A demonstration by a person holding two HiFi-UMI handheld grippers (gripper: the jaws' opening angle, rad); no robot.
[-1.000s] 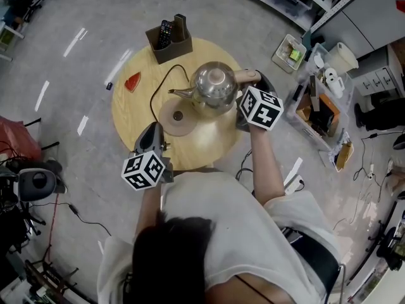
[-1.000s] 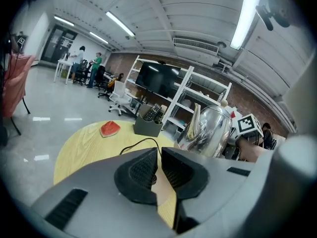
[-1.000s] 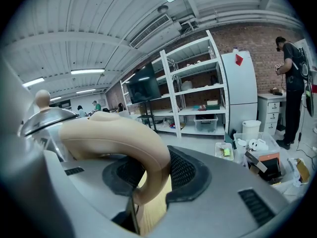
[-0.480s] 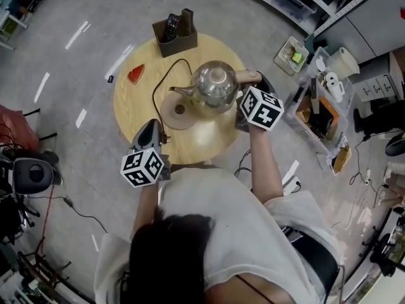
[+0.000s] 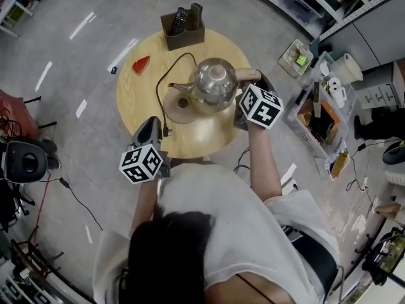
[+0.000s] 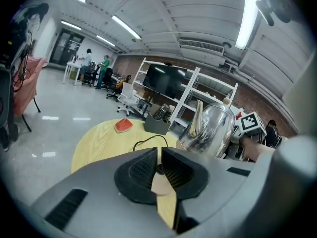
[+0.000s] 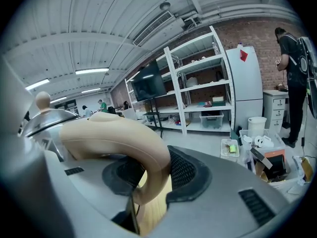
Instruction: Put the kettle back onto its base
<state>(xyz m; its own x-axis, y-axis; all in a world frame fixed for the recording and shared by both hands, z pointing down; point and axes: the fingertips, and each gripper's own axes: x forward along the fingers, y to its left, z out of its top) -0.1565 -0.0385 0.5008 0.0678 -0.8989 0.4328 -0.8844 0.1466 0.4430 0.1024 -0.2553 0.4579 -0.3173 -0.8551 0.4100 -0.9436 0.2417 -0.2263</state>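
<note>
The kettle [image 5: 214, 84] was pinched by its tan handle [image 7: 124, 138] in the right gripper [image 7: 153, 172], over the round table [image 5: 139, 100]. Its base [image 5: 179, 108] was seen just beside it at 8 o'clock. The left gripper [image 6: 159, 168] was pressed together with nothing in it, at the table's 7 o'clock edge.

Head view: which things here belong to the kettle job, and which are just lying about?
Job: kettle, held by its handle in the right gripper; base with its cord.
Lying about: red wedge; brown holder with remote; left gripper, shut, empty.
</note>
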